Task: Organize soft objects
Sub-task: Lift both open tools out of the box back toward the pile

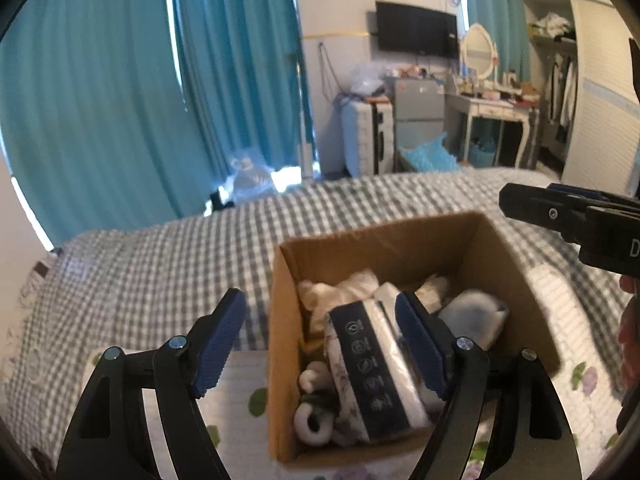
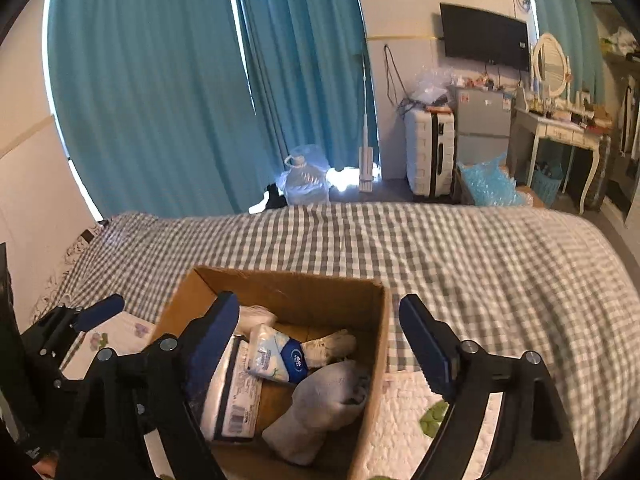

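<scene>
now both the left gripper (image 1: pixel 320 344) and right gripper (image 2: pixel 316 344) hang open, empty, over the cardboard box (image 2: pixel 280 284); lift straight up, clear of its near rim.

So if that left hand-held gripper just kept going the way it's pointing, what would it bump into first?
Probably the cardboard box: the left hand-held gripper points down at its near left wall, with one open finger already over the long wrapped pack inside. Depth is hard to judge here.
</scene>
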### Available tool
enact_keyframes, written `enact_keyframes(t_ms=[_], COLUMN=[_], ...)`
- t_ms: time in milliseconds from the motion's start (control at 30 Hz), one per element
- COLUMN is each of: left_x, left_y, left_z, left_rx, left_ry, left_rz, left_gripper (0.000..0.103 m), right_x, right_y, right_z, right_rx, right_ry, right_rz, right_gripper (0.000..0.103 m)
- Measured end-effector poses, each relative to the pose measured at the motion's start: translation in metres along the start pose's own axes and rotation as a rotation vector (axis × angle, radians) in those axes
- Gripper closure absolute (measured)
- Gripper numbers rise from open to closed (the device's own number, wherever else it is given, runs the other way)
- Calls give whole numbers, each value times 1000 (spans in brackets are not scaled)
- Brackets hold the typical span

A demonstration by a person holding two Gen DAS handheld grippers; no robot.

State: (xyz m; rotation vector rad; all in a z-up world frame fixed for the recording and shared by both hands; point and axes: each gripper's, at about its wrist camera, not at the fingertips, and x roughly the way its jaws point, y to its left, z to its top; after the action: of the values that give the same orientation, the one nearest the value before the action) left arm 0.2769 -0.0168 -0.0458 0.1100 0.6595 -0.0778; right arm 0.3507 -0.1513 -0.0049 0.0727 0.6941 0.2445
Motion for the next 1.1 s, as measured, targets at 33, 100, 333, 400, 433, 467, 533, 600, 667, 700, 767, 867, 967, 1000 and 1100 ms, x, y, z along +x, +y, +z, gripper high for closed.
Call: enact_keyframes(t_ms=[33,100,333,400,433,467,533,600,667,700,767,867,967,1000,1100], left_x=[-12,-42,-161,-191,-201,-211,-232,-243,-250,-253,-253,-241,-224,-218,-190], left_y=[1,0,7,9,9,9,7,6,5,1,1,-1,-6,-9,-18], left_z=[3,8,24,25,26,26,24,21,14,9,2,-9,-21,-25,-38], left_rx=[-5,-10,-71,-88,-93,-95,-92,-93,-95,-99,-106,-126,-137,-136,-127], left_ry=[-15,-55,-244,-271,-278,-288,-308,-306,-305,-299,-288,-230,-186,-168,-93], left_rz=[-2,8,10,21,29,35,52,72,67,70,46,12,41,47,48], left_gripper=[25,25,6,5,5,5,5,5,5,5,5,5,5,5,5], right_x=[-14,-38,-135,-166,-182,-190,-215,-231,-243,-247,-251,-248,-233,-226,-201], right_y=[2,7,22,27,29,31,33,34,34,35,36,33,28,23,11], right_z=[3,7,15,14,13,11,7,3,-5,-9,-17,-34,-52,-59,-75], right_rx=[-8,-17,-50,-68,-76,-80,-89,-96,-103,-107,-118,-143,-161,-158,-133], right_ry=[-14,-35,-105,-137,-149,-155,-172,-180,-176,-172,-165,-133,-89,-72,-22], right_rz=[-6,-12,-20,-28,-31,-31,-36,-49,-58,-55,-53,-53,-52,-52,-36], right_gripper=[16,15,1,0,0,0,0,0,0,0,0,0,0,0,0])
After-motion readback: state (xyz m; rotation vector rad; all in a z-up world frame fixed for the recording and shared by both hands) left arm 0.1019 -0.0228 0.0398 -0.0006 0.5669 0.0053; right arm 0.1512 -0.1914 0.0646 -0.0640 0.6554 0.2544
